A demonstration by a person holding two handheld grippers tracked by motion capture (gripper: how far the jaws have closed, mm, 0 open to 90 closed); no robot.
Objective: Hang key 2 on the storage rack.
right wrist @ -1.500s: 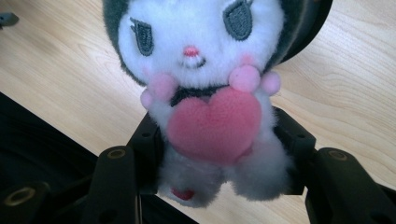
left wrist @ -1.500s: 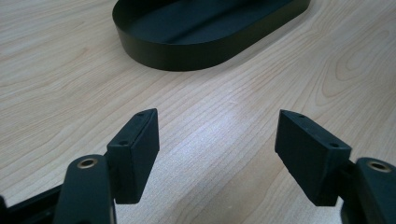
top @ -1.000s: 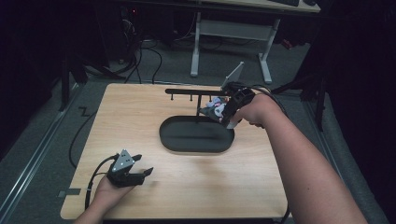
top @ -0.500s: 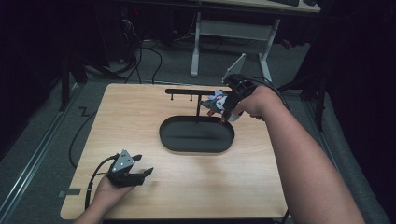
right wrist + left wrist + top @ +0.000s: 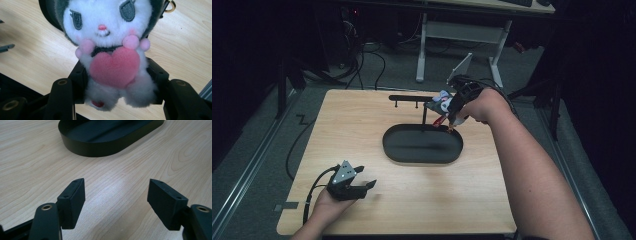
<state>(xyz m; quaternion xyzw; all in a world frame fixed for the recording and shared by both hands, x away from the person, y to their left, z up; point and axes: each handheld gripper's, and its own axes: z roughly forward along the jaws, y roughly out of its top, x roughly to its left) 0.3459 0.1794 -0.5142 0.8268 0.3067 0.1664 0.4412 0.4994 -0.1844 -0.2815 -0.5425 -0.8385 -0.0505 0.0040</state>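
Right gripper [image 5: 451, 114] is up at the far right of the wooden table [image 5: 362, 130], clamped on a small plush toy [image 5: 112, 47] — its two black jaws press into the toy's lower body from either side, and the fur bulges out around them. Seen from the right gripper view, the toy has a white face, grey eyes, a tiny pink nose, a dark hood, and it hugs a pink heart [image 5: 114, 67] against its chest. A gold ring [image 5: 171, 6] shows at the top right edge of that view, up by the hood. From the high view the toy [image 5: 443, 99] hangs just past the far right rim of the black oval tray [image 5: 422, 145], close beside the low black rack [image 5: 412, 98] that stands at the far side of the table. Whether the toy touches the rack I cannot tell from here.

The person's right forearm [image 5: 522, 165] reaches in long from the near right corner to get there.

Over at the near left, the left gripper [image 5: 362, 185] sits low by the table edge in the person's left hand [image 5: 329, 205], its cable [image 5: 309, 192] looping off to the left. Its jaws stand wide apart with nothing between them — just bare wood grain under the pads [image 5: 72, 202]. The tray [image 5: 105, 142] lies beyond it in the left gripper view, well apart from the jaws, dark inside.
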